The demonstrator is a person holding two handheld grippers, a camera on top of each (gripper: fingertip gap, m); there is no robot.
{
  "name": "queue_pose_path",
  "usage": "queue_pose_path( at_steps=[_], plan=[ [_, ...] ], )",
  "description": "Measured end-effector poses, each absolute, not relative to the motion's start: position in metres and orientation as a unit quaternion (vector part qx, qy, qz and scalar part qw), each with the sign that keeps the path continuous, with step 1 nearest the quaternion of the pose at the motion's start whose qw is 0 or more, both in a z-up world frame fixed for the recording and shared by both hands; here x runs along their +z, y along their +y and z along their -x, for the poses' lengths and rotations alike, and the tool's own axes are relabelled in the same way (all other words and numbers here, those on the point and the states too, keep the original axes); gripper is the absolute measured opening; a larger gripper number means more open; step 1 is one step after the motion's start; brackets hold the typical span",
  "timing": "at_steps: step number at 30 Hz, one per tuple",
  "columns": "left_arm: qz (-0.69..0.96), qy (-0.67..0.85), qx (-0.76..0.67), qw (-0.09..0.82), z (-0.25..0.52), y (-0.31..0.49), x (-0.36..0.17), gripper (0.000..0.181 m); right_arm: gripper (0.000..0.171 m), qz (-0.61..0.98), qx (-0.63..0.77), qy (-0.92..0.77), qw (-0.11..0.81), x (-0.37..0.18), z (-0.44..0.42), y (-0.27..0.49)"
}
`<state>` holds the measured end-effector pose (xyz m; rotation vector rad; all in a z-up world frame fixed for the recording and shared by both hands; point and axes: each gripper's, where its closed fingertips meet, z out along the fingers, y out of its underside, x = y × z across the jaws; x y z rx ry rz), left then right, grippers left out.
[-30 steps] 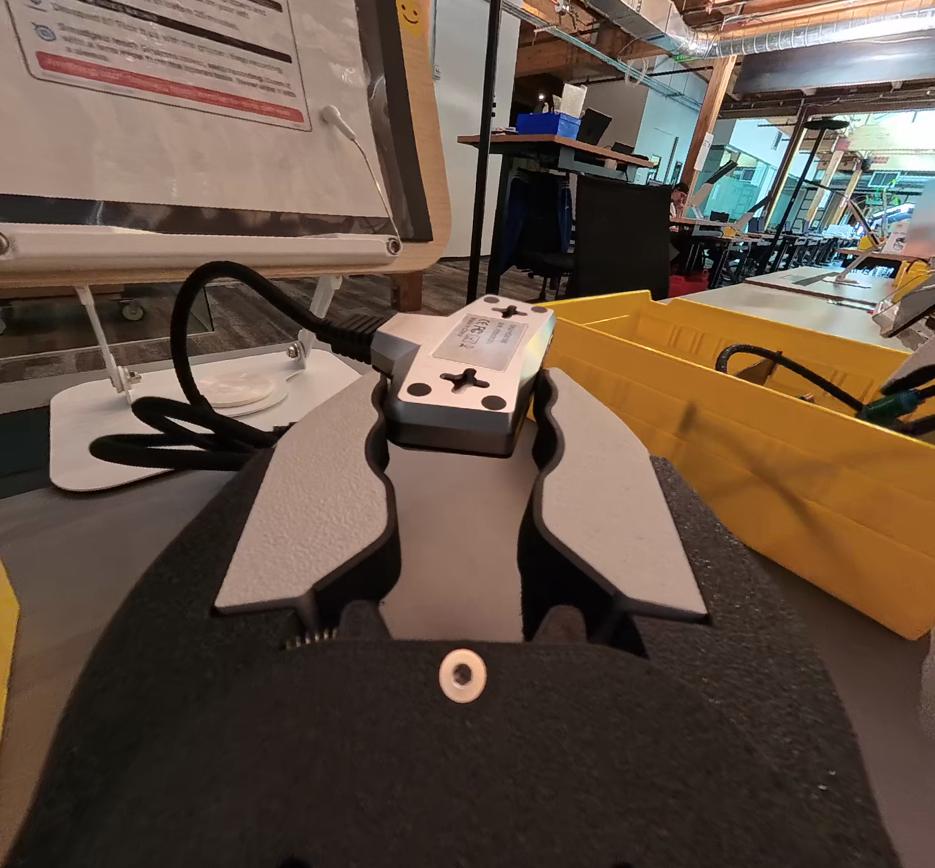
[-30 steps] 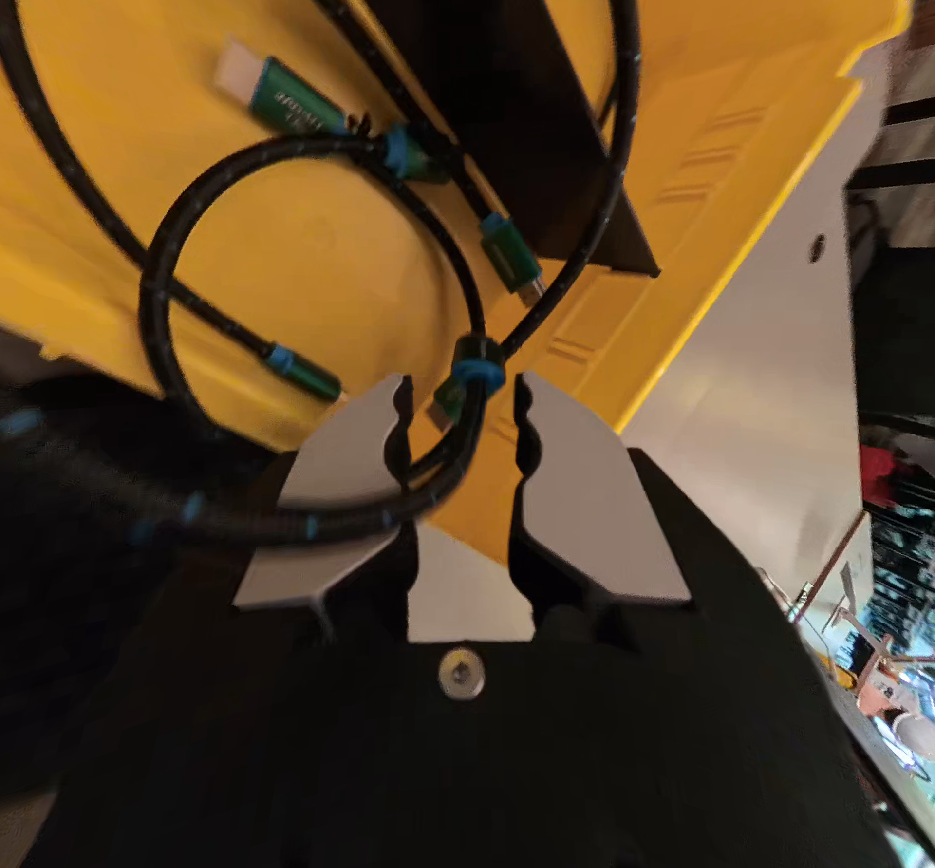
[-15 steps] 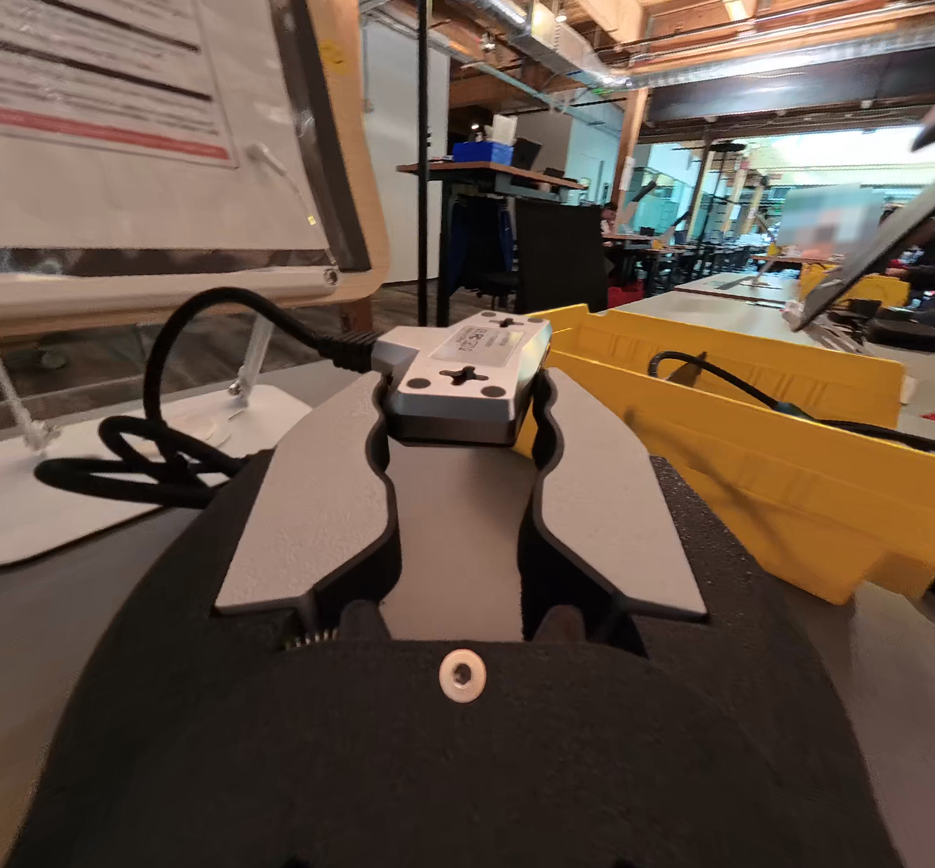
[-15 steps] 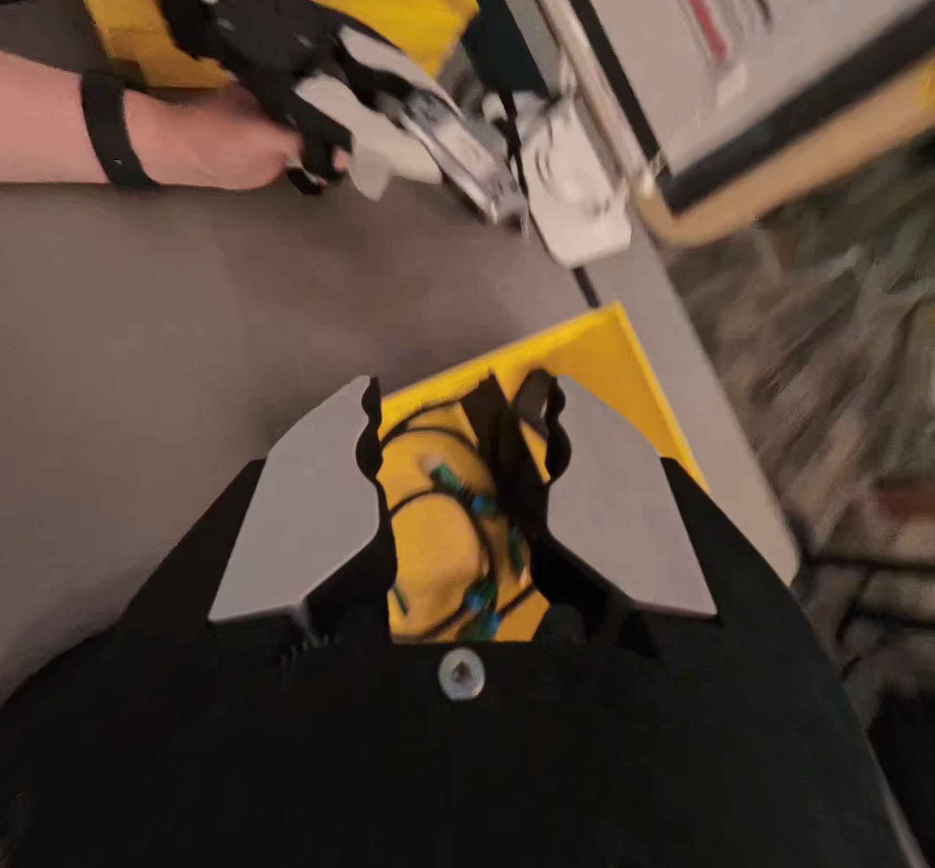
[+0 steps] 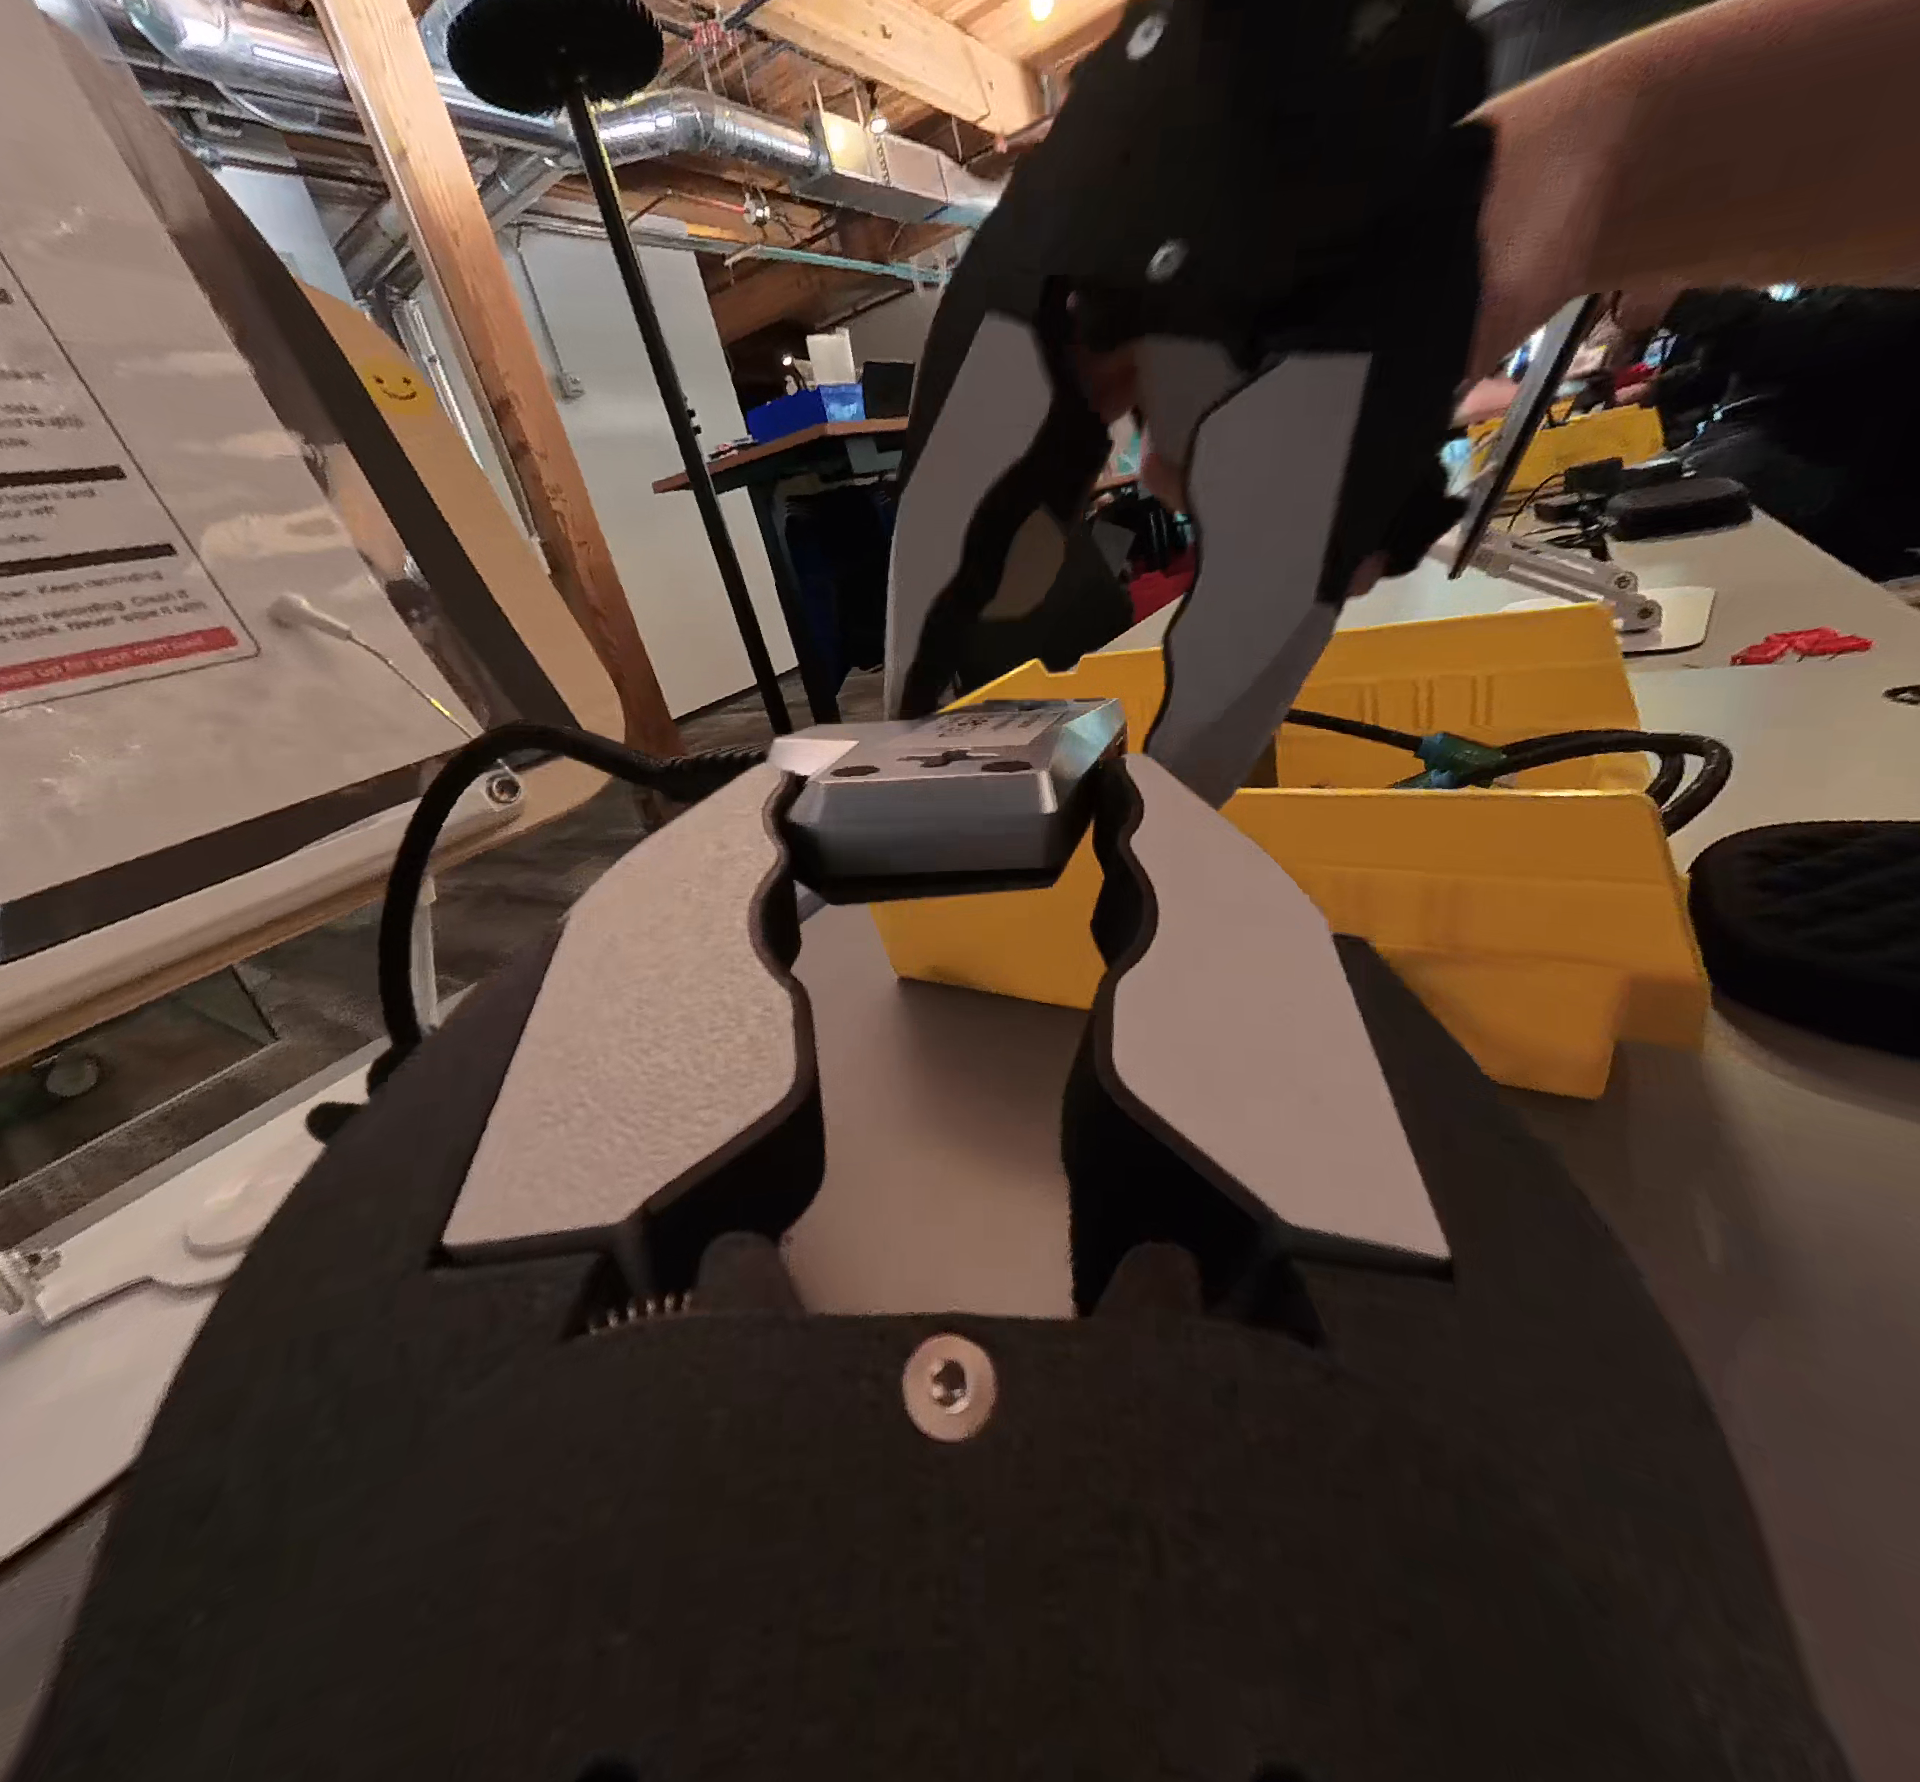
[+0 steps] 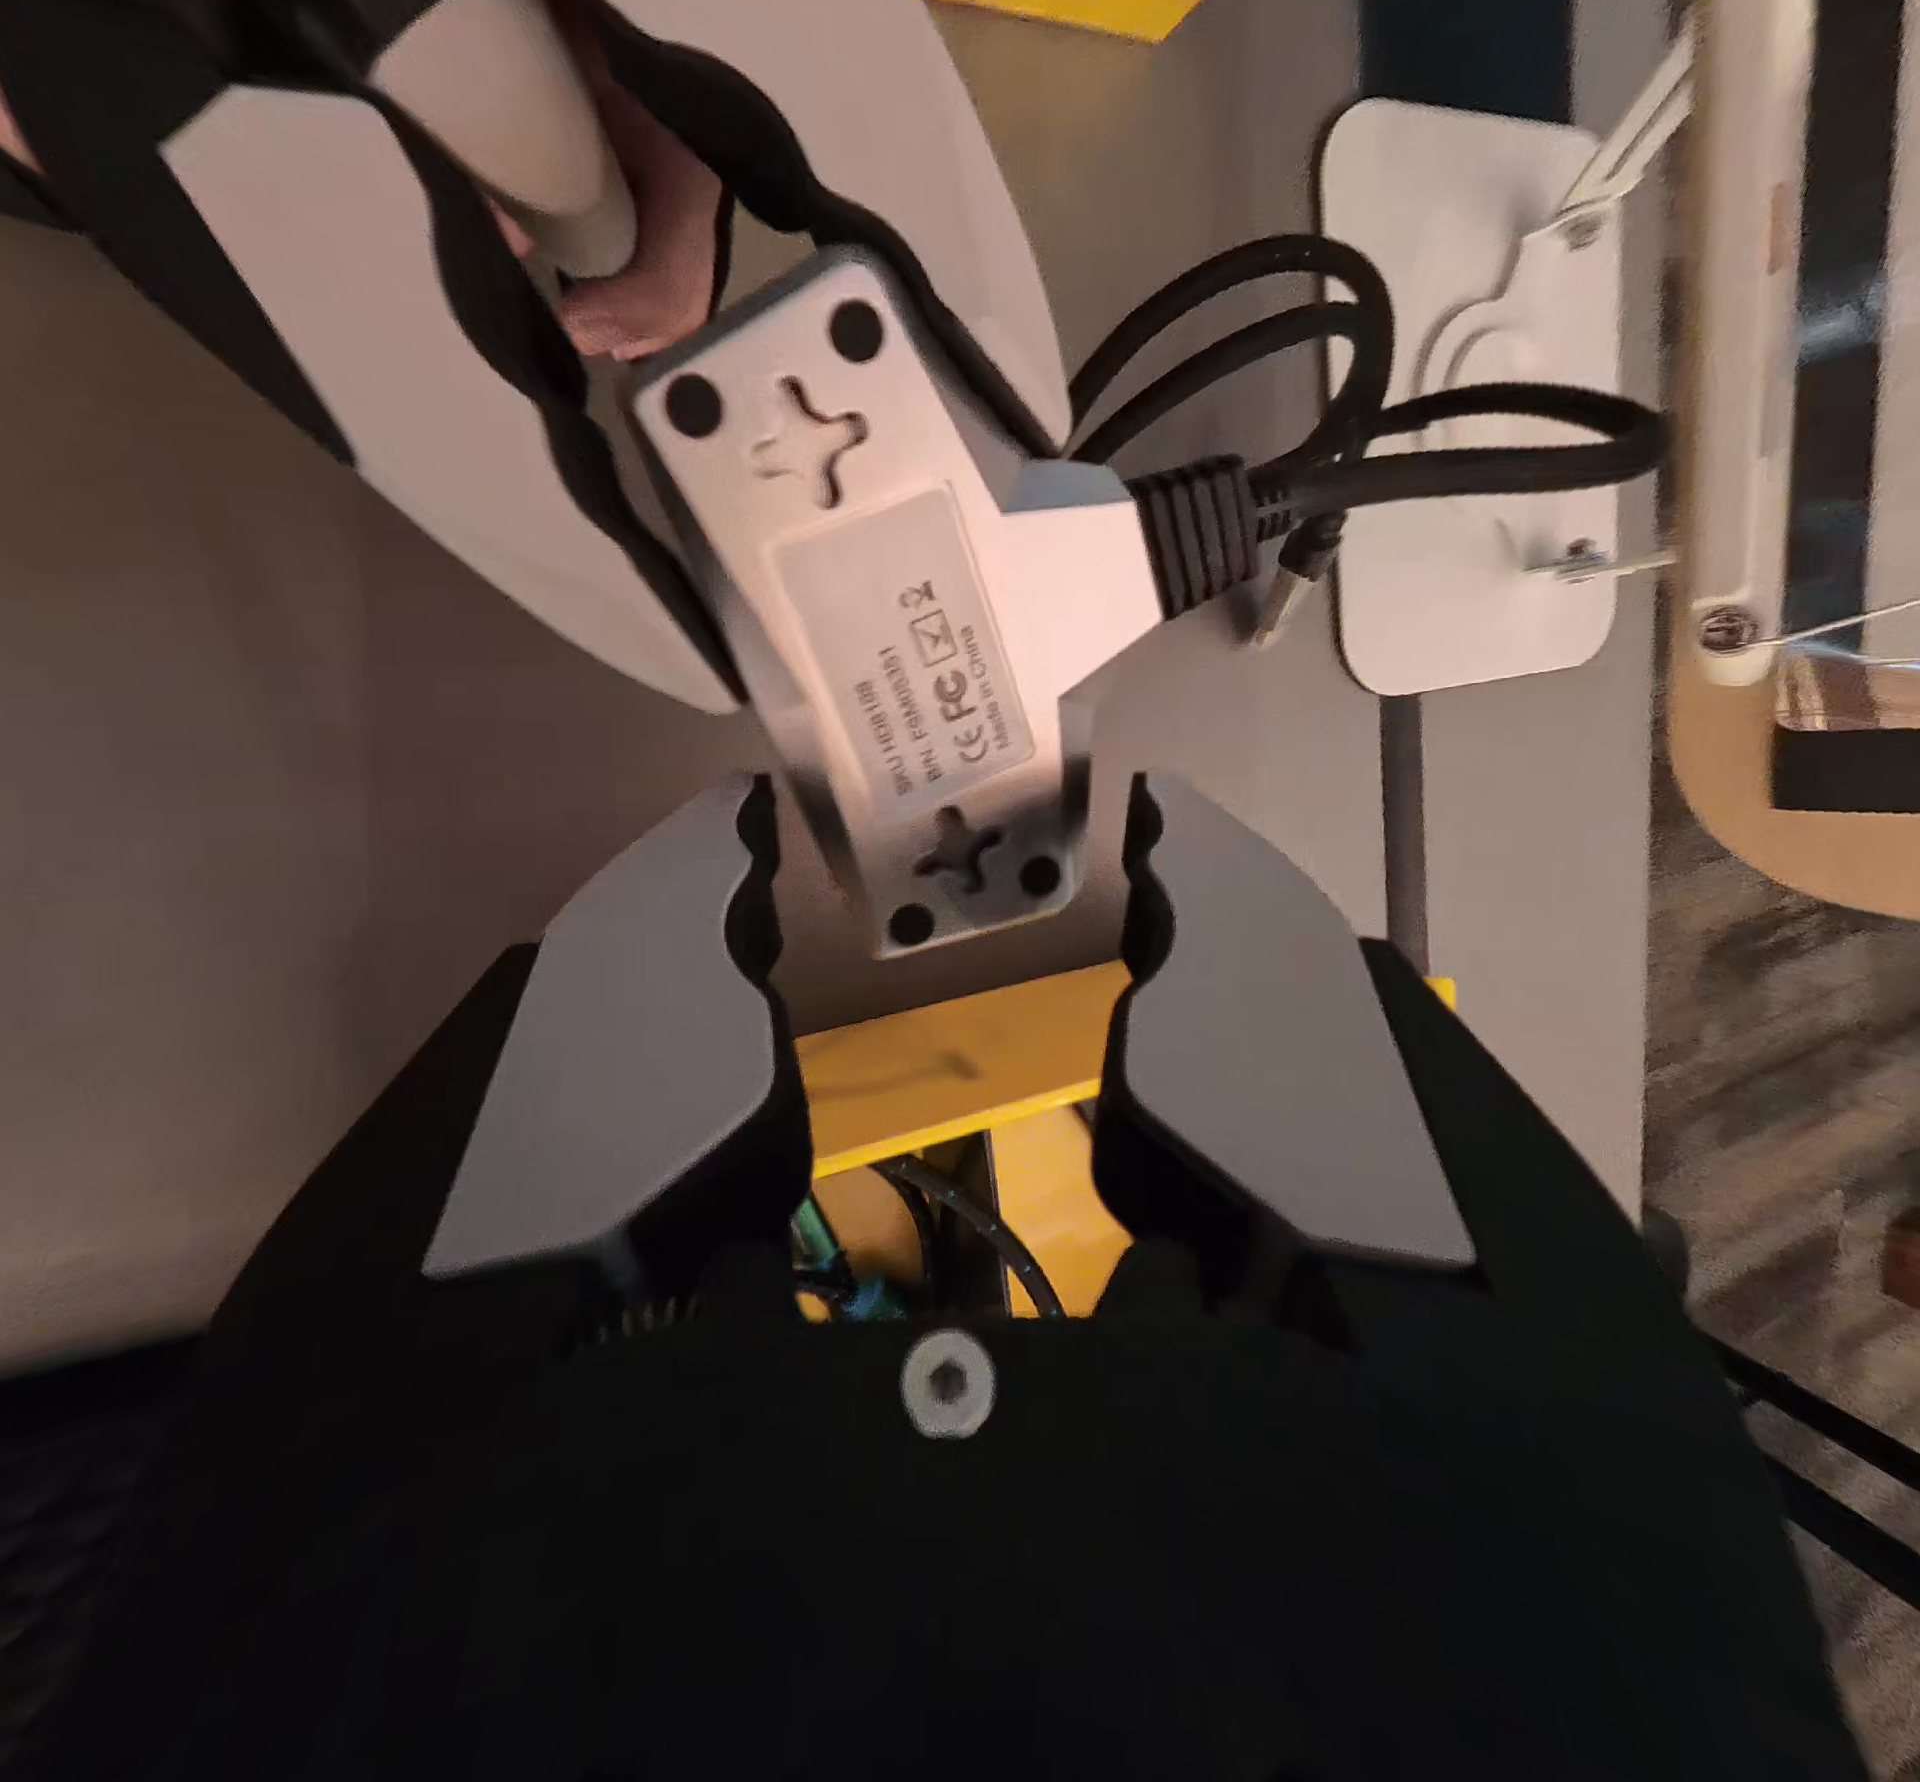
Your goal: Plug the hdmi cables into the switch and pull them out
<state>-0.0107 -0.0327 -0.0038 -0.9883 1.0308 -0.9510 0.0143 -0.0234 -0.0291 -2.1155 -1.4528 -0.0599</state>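
Note:
My left gripper (image 5: pixel 945 778) is shut on a silver HDMI switch (image 5: pixel 956 797), held above the table with its labelled underside up. The switch's own black cable (image 5: pixel 416 901) hangs off to the left. My right gripper (image 5: pixel 1044 743) reaches down from above, open, with its fingers on either side of the switch's far end. In the right wrist view the right gripper (image 6: pixel 948 797) straddles the switch (image 6: pixel 883 589) with gaps on both sides, and the left gripper (image 6: pixel 873 548) grips the other end. Black HDMI cables with green plugs (image 5: pixel 1455 756) lie in a yellow bin (image 5: pixel 1455 901).
A board on a white stand (image 5: pixel 156 485) is at the left, its base (image 6: pixel 1455 382) beside the switch's cable. A black pole (image 5: pixel 675 402) rises behind. A black round pad (image 5: pixel 1818 932) lies right of the bin. The bin's rim (image 6: pixel 935 1067) is under my right gripper. The table edge is at the right (image 6: pixel 1652 901). Both grippers' tips are close together, under 4 cm apart.
My right gripper let go of the cable in the bin, rose out and swung over to the switch. My left gripper has turned with the switch toward the bin.

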Motion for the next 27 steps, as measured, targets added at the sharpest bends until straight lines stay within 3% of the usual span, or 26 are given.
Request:
queue_pose_path(
  at_steps=[2, 7, 9, 16, 17, 19, 20, 27],
  plan=[
    [0.429, 0.457, -0.421, 0.656, 0.011, -0.034, -0.001, 0.054, 0.057, 0.792, 0.002, -0.552, 0.261, -0.032, -0.009, -0.025],
    [0.432, 0.437, -0.437, 0.657, 0.013, -0.030, -0.002, 0.056, 0.055, 0.786, -0.026, -0.570, 0.237, -0.030, -0.013, -0.022],
    [0.431, 0.414, -0.420, 0.683, 0.017, -0.024, 0.001, 0.068, 0.055, 0.776, -0.064, -0.584, 0.230, -0.024, -0.018, -0.020],
    [0.445, 0.394, -0.383, 0.707, 0.021, -0.012, -0.003, 0.076, 0.053, 0.757, -0.179, -0.594, 0.208, 0.037, -0.048, -0.020],
    [0.447, 0.392, -0.382, 0.707, 0.022, -0.010, -0.004, 0.076, 0.051, 0.757, -0.187, -0.589, 0.211, 0.051, -0.052, -0.022],
    [0.453, 0.389, -0.380, 0.707, 0.023, -0.007, -0.005, 0.076, 0.025, 0.747, -0.221, -0.582, 0.233, 0.085, -0.060, -0.025],
    [0.455, 0.388, -0.378, 0.707, 0.023, -0.006, -0.006, 0.076, 0.021, 0.744, -0.238, -0.578, 0.236, 0.102, -0.067, -0.028],
    [0.464, 0.379, -0.390, 0.699, 0.024, -0.002, -0.008, 0.070, 0.022, 0.780, -0.254, -0.536, 0.199, 0.102, -0.100, -0.057]
  ],
)
